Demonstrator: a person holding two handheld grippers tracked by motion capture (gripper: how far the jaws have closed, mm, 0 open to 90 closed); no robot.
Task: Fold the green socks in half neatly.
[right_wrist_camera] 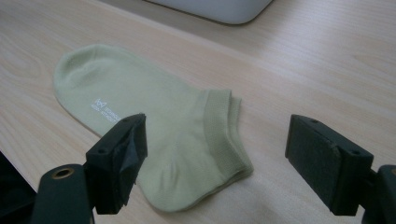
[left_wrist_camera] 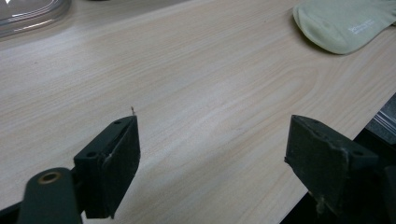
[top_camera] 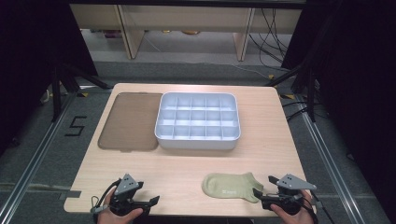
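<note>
Jaws of your right gripper (right_wrist_camera: pixel 215 158) stand wide apart with nothing pressed between them, and the cuff end of the pale green sock (right_wrist_camera: pixel 154 126) lies flat on the table just in front of them, partly under the gap. Your left gripper (left_wrist_camera: pixel 212 163) is also open and holds nothing; below its jaws you see bare wood, and the toe of the sock is far off at the upper right of the left gripper view. From the high view, the right gripper (top_camera: pixel 259 195) sits at the near right edge of the table (top_camera: pixel 187 163), its jaw tips close to the cuff of the sock (top_camera: pixel 231 186), but I cannot tell if they touch it, while the left gripper (top_camera: pixel 152 201) rests at the near left edge, well apart from the sock. Farther out, in the middle of the table, stands the grey divided tray (top_camera: pixel 198 142) with its compartments all without content, and beside it on the left lies a brown translucent lid (top_camera: pixel 128 121), flat. I judge that you are at the very start: the sock is not yet picked up, and the step in hand is the approach to it. For the next move, you probably need to lower the right jaws around the cuff, where the cloth is thicker, and close firmly, because thin fabric lying flat can slip from the pads.
</note>
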